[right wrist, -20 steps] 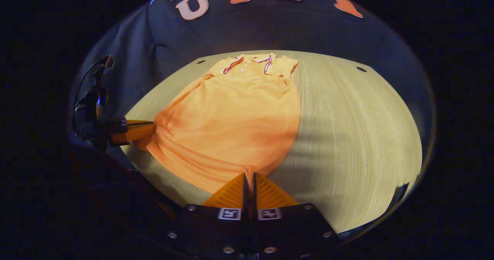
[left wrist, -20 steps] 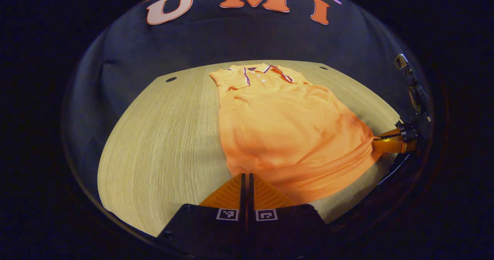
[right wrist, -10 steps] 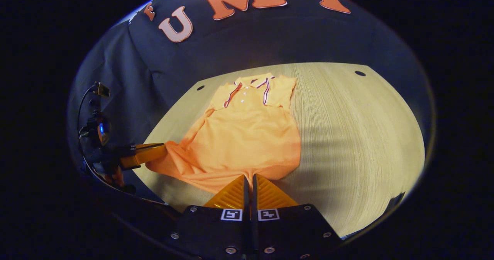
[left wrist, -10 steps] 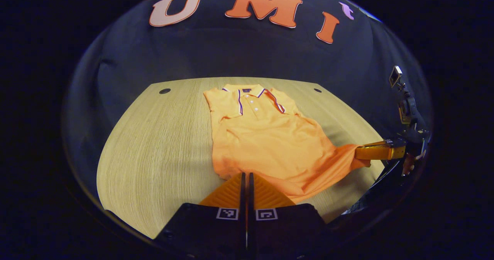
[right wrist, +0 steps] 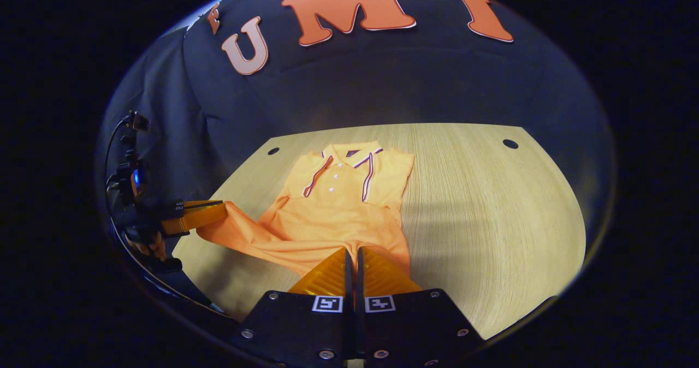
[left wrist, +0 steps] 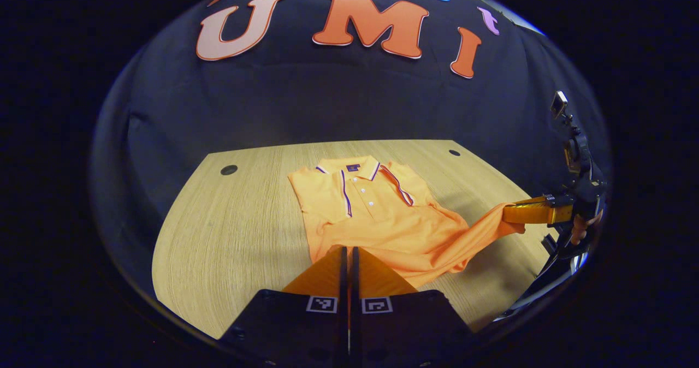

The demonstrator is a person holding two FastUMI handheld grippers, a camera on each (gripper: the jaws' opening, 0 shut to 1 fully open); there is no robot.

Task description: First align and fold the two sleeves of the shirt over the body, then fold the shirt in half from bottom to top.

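An orange polo shirt (left wrist: 377,215) lies collar-away on the wooden table (left wrist: 229,237), narrow, with its sleeves tucked in over the body. Its lower half is raised off the table. My left gripper (left wrist: 348,249) is shut on one hem corner at the bottom of the left gripper view. Off to the right, the right gripper (left wrist: 507,215) pinches the other hem corner, stretching the cloth. In the right gripper view the shirt (right wrist: 344,204) runs from the collar down to my right gripper (right wrist: 352,249), shut on the hem. The left gripper (right wrist: 223,212) holds its corner at the left.
The table has small round holes near its far corners (left wrist: 229,170) (left wrist: 454,152) (right wrist: 510,143). Bare wood lies on both sides of the shirt (right wrist: 491,220). A hand (left wrist: 580,230) holds the right gripper at the table's right edge.
Both grippers have lifted the hem off the table and carried it toward the collar. The visible flat part of the shirt has shortened.
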